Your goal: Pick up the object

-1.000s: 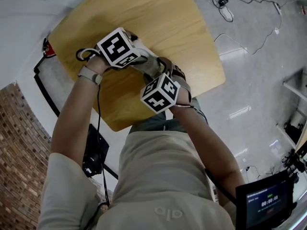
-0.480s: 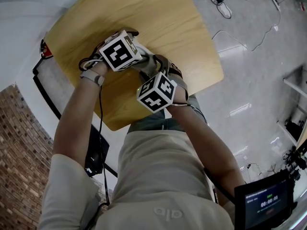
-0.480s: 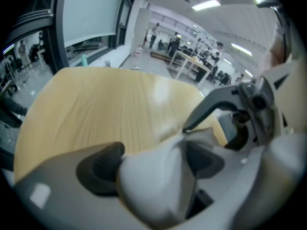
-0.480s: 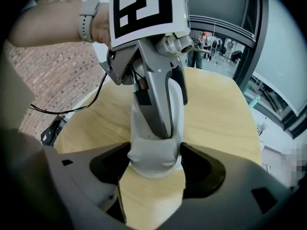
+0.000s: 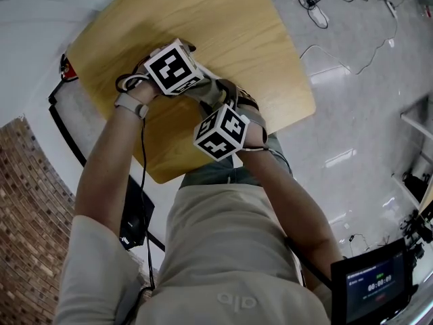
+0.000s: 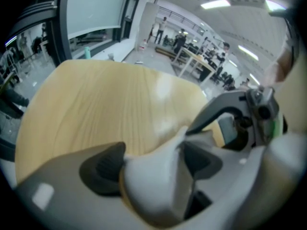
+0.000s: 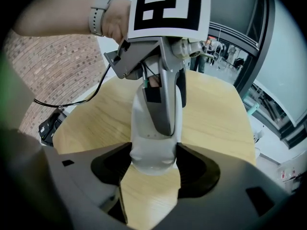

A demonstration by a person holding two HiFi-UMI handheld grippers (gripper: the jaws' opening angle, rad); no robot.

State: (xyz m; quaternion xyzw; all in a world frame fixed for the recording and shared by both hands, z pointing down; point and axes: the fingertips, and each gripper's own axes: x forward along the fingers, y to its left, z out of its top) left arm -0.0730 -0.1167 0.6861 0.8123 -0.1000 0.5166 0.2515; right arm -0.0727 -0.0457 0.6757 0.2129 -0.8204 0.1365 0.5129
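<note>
The left tool has its jaws wide and closing. Between its dark pads sits a pale grey, rounded piece that belongs to the right tool and touches both pads. The right tool is clenched in turn on the white nose of the left tool. That nose runs down from the marker cube and fills the gap between the right tool's two black pads. In the head view both tools sit close together, locked into each other, over the near half of the light wooden tabletop. I cannot tell which thing is meant to be picked up: each tool holds only a part of the other.
</note>
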